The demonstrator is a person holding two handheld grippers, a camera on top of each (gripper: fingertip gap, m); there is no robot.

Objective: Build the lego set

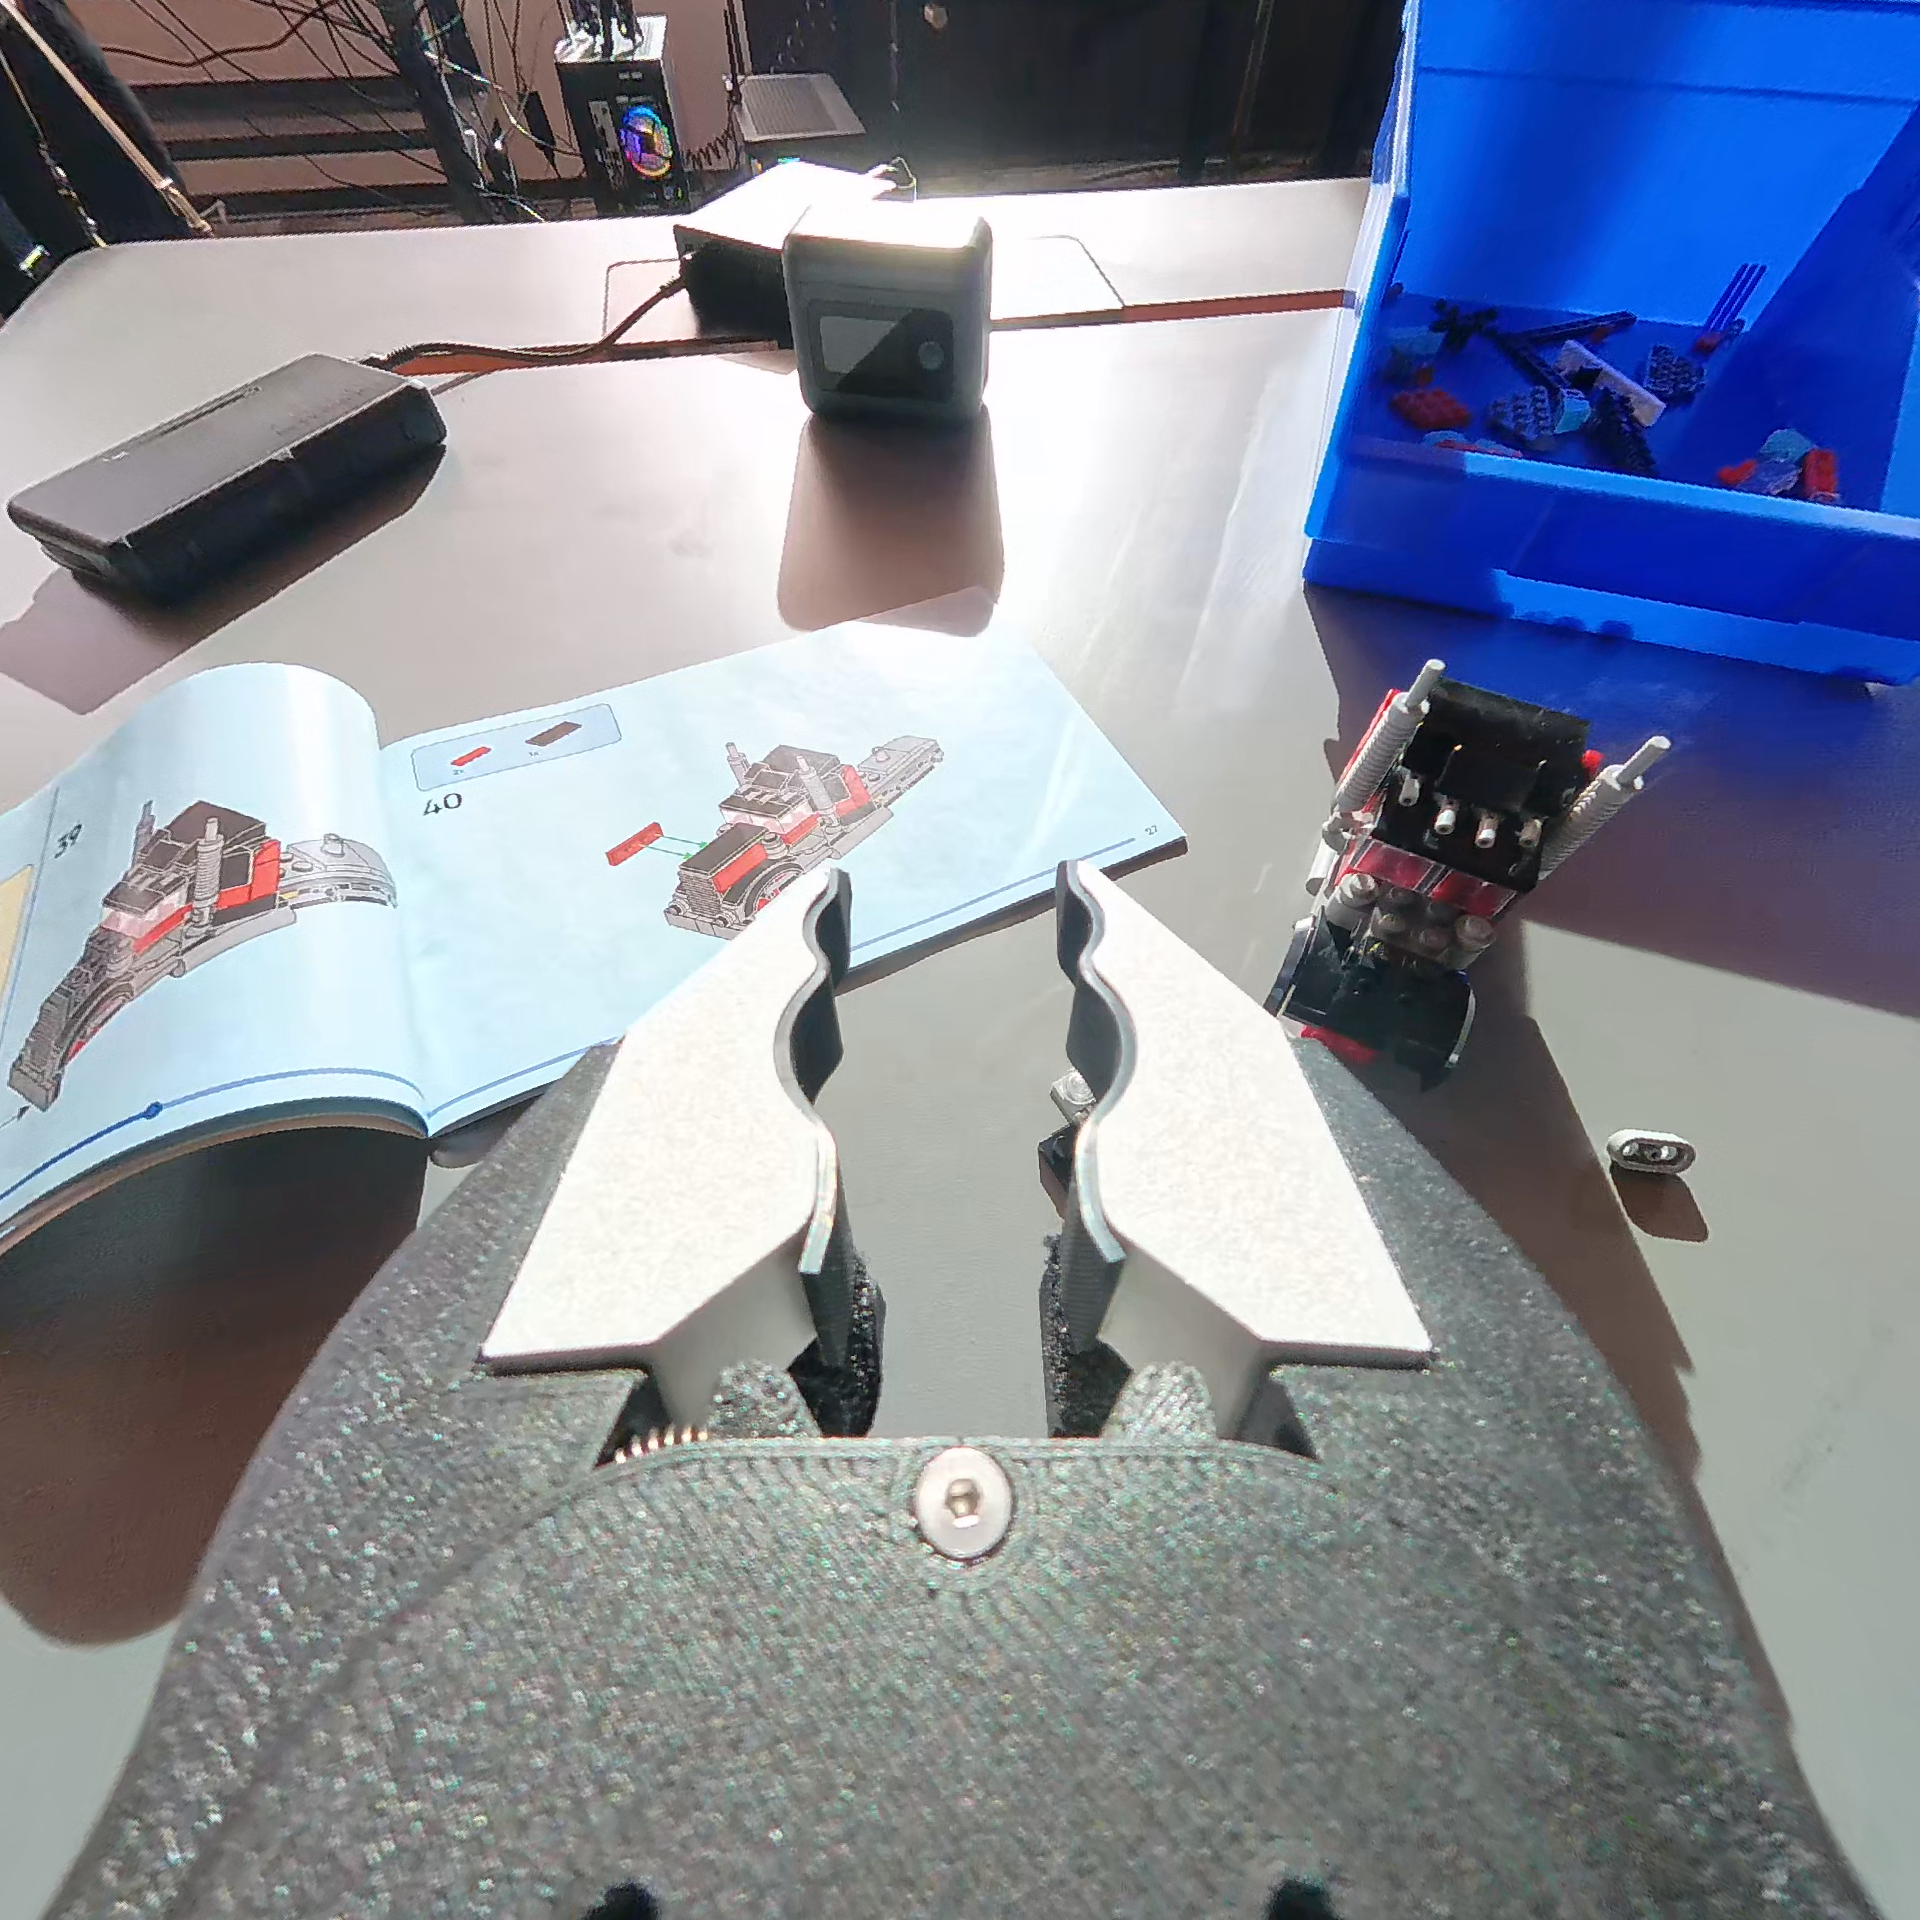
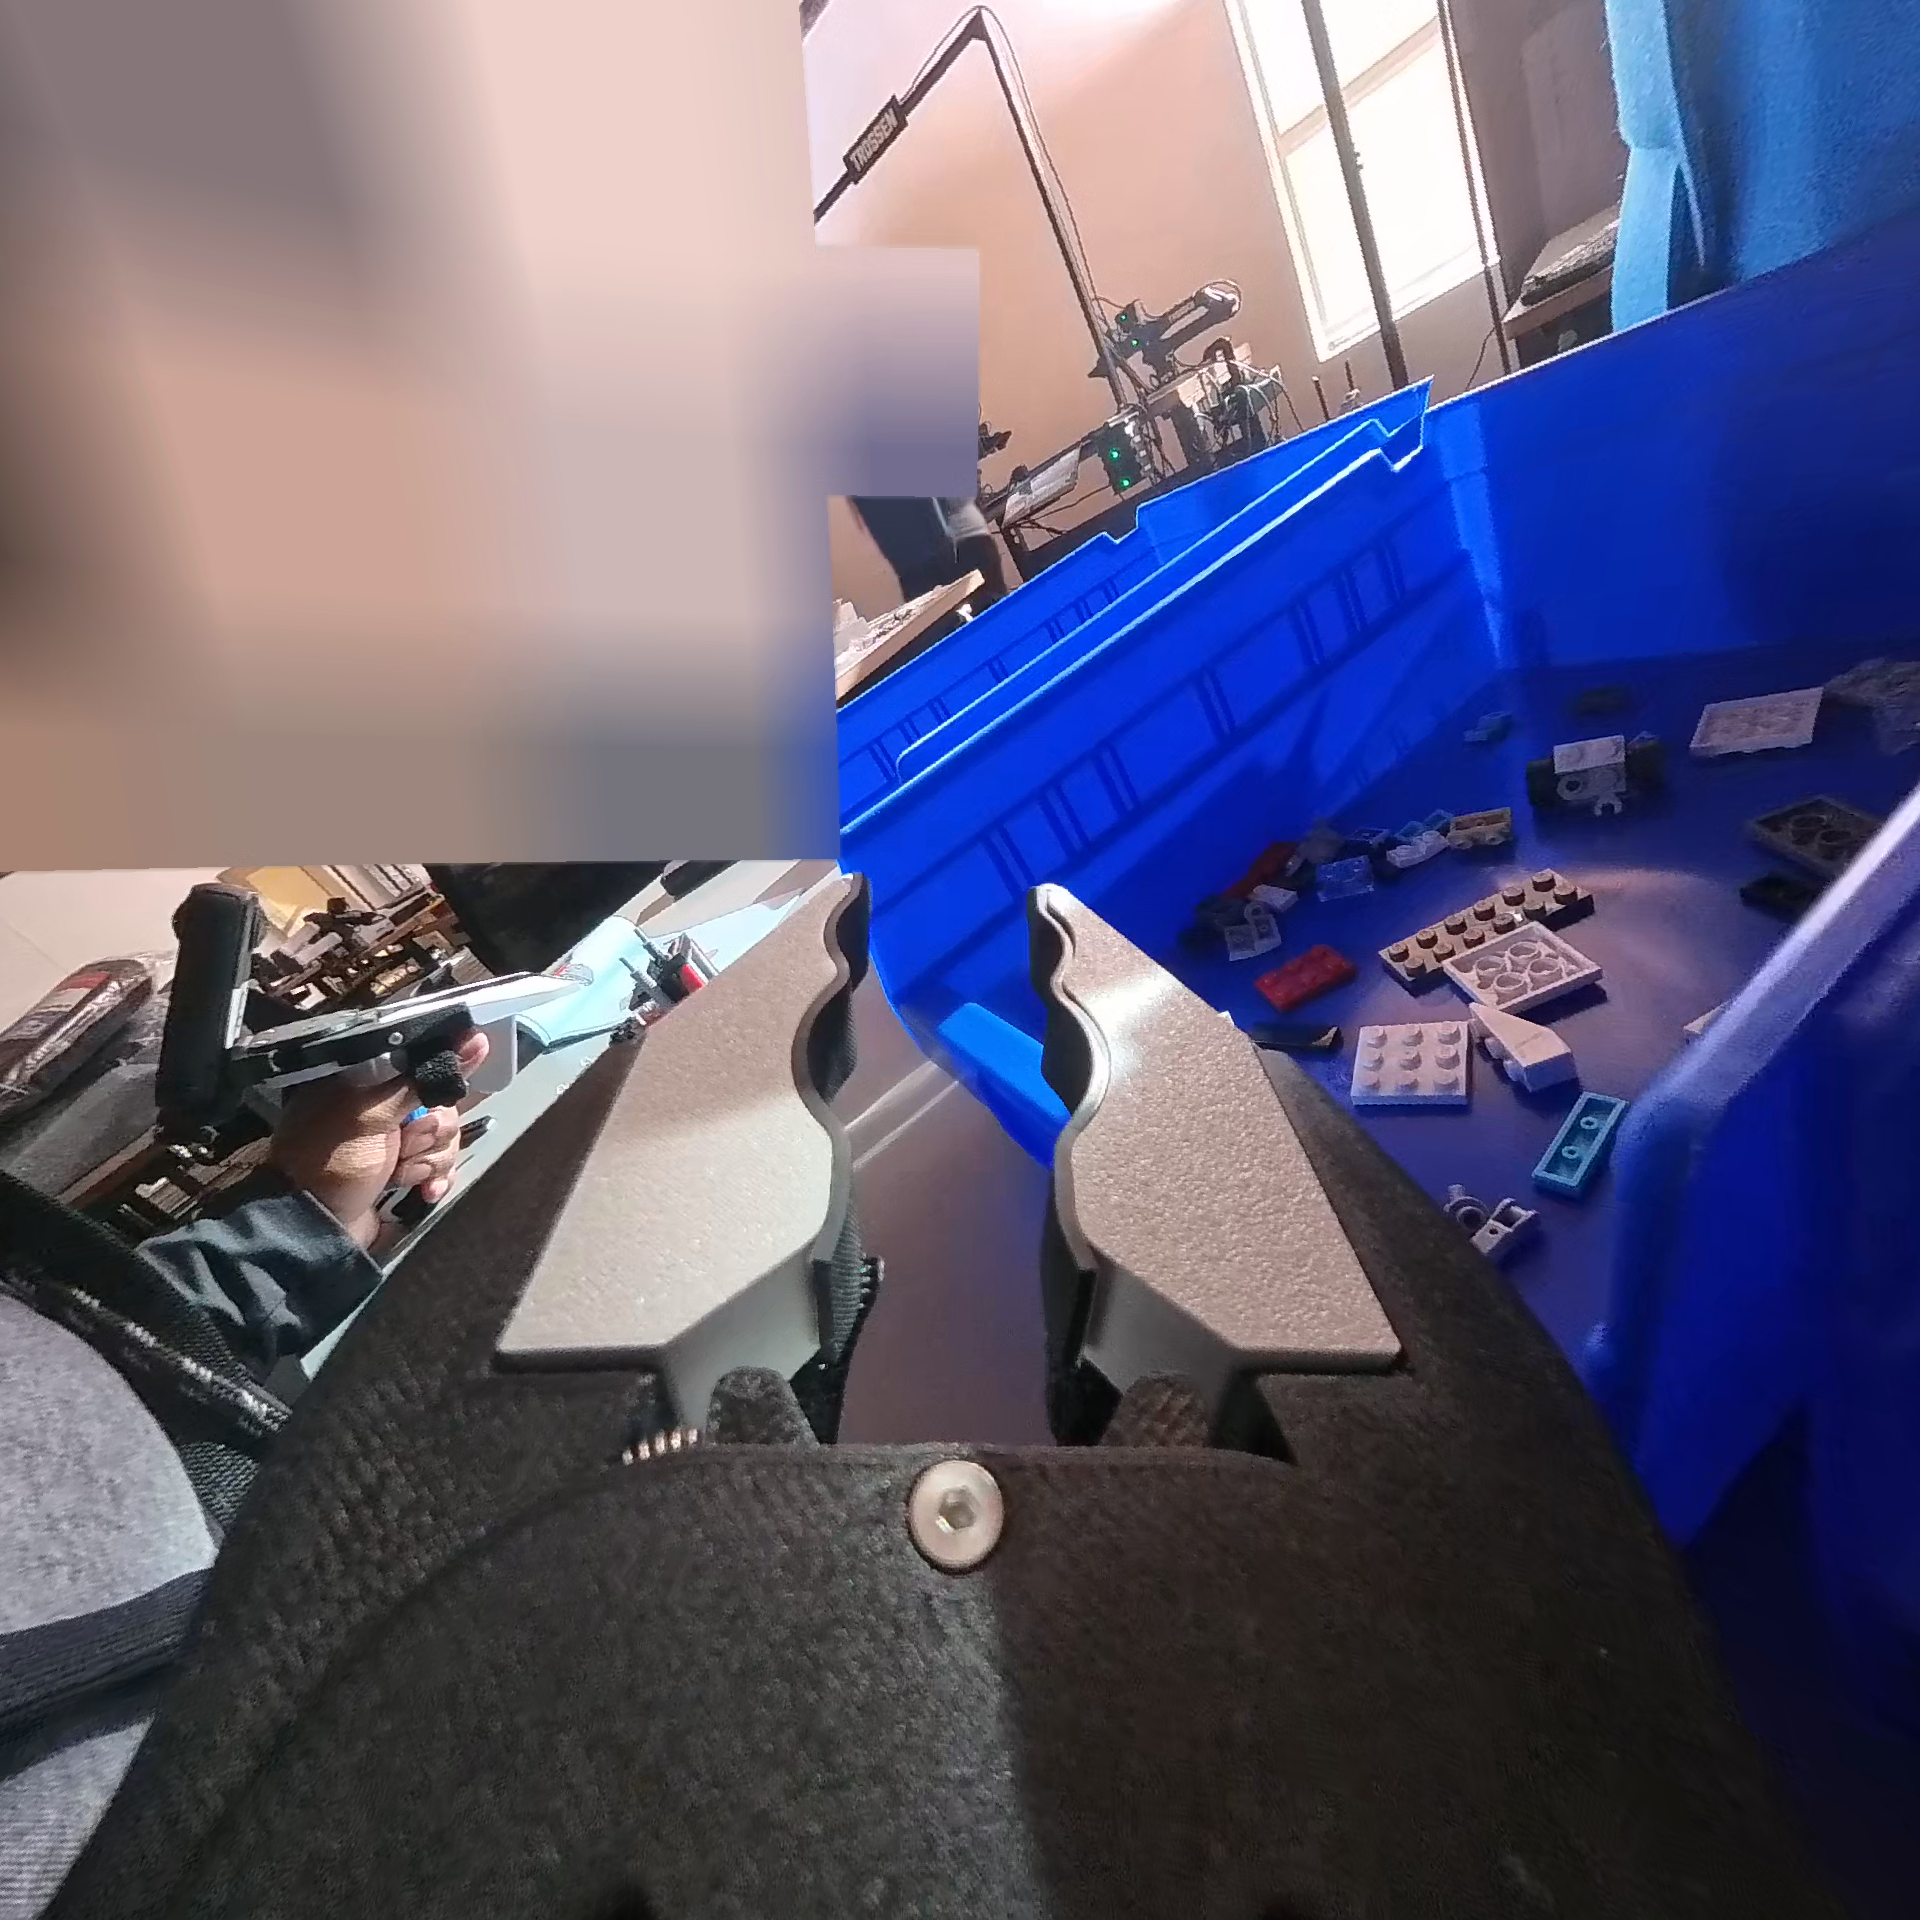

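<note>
A part-built red and black truck model (image 1: 1434,873) stands on the dark table (image 1: 623,540), to the right of my left gripper (image 1: 951,894). That gripper is open and empty, above the table by the open instruction booklet (image 1: 416,862). A small black and grey piece (image 1: 1065,1127) lies half hidden behind its right finger. A small grey oval piece (image 1: 1650,1151) lies further right. My right gripper (image 2: 948,902) is open and empty, at the front corner of the blue bin (image 2: 1143,727). Loose bricks (image 2: 1455,956) lie inside the bin, which also shows in the left wrist view (image 1: 1621,561).
A grey cube-shaped device (image 1: 888,322) and a flat black box (image 1: 229,468) with cables stand at the back of the table. In the right wrist view a person's hand (image 2: 395,1132) holds the other gripper at the left. Bare tabletop lies between the booklet and the truck. The gap from one gripper's tips to the other's is roughly 45 centimeters. The small grey oval piece (image 1: 1650,1151) lies some 15 centimeters from my left tips, 30 centimeters from my right tips.
</note>
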